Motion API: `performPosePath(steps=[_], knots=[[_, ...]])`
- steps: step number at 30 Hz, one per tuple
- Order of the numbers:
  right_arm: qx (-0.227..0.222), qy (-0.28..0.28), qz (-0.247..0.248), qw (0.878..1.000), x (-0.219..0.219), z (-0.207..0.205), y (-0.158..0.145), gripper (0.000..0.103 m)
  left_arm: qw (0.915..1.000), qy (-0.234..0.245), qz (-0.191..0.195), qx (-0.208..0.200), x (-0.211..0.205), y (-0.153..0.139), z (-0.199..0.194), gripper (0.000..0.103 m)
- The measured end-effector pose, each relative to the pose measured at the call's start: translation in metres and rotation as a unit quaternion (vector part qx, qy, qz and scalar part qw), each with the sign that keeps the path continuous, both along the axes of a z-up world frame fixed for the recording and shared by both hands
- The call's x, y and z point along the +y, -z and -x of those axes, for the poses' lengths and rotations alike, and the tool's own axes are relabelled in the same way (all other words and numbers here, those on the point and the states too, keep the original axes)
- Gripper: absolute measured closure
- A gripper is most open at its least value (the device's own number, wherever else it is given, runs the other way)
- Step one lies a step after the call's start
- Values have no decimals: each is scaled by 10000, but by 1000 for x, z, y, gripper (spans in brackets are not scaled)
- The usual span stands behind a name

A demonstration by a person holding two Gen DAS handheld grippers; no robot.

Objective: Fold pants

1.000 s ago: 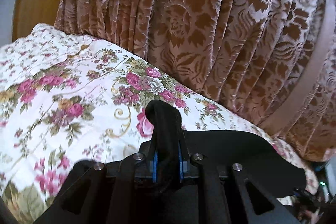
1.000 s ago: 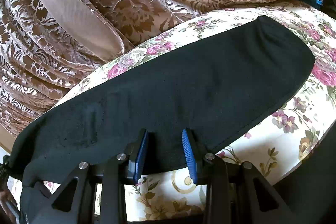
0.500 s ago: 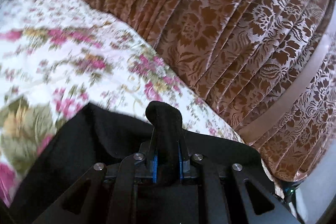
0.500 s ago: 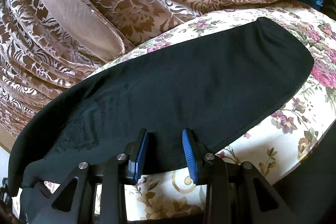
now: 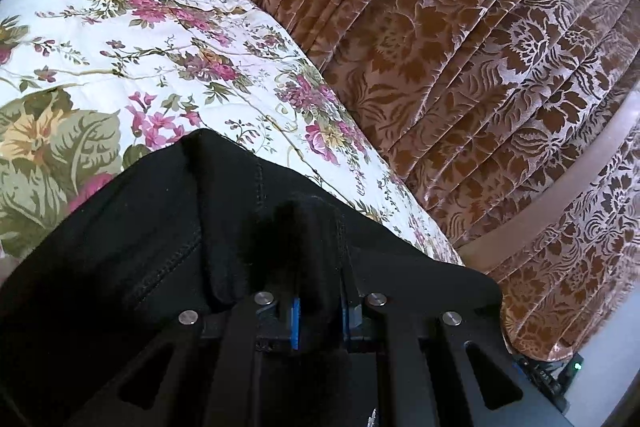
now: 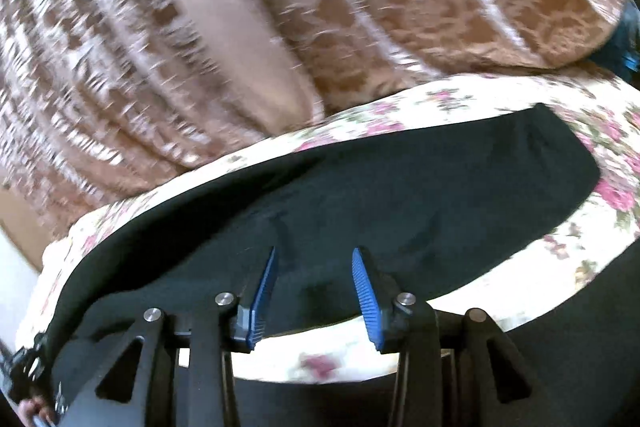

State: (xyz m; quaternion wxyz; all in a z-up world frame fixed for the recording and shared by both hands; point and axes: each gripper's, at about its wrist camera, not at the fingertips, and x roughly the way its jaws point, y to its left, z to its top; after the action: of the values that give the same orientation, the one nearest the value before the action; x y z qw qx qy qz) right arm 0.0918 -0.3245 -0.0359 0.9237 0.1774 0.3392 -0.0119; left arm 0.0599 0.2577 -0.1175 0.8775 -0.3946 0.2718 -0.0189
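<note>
On the floral bedspread [image 5: 168, 75], left tongs [image 5: 318, 311] pinch the black pants [image 6: 400, 195]; right tongs [image 6: 314, 267], just widened, hover above them.

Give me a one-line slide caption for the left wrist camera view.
Left tongs shut on a fold of black pants, over a floral bedspread beside a brown curtain.

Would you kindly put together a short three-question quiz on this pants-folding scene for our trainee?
1. True or false: the left gripper is shut on the black pants.
2. What hangs behind the floral bedspread: A) a brown patterned curtain, B) a bare wall, C) a mirror?
3. Fill in: the right gripper is ____, gripping nothing.

Key
1. True.
2. A.
3. Open; its fingers have just been opening above the pants.
</note>
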Motion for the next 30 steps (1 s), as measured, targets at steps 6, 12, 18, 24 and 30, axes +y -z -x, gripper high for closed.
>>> performPosePath(steps=[6, 12, 18, 24, 30], knots=[[289, -586, -612, 9960, 41, -38, -11, 44, 10000, -10, 17, -64, 0, 2, 5, 89], [966, -732, -1718, 9776, 73, -102, -18, 38, 9999, 16, 4, -113, -1, 5, 6, 89], [1800, -49, -2103, 9609, 89, -155, -5, 38, 9998, 41, -17, -190, -3, 6, 8, 89], [2178, 494, -2192, 9498, 74, -158, 18, 68, 9996, 78, 44, -257, -1, 8, 9, 89], [1688, 44, -2599, 9508, 55, -128, 16, 91, 9987, 38, 268, -427, 6, -7, 17, 89]])
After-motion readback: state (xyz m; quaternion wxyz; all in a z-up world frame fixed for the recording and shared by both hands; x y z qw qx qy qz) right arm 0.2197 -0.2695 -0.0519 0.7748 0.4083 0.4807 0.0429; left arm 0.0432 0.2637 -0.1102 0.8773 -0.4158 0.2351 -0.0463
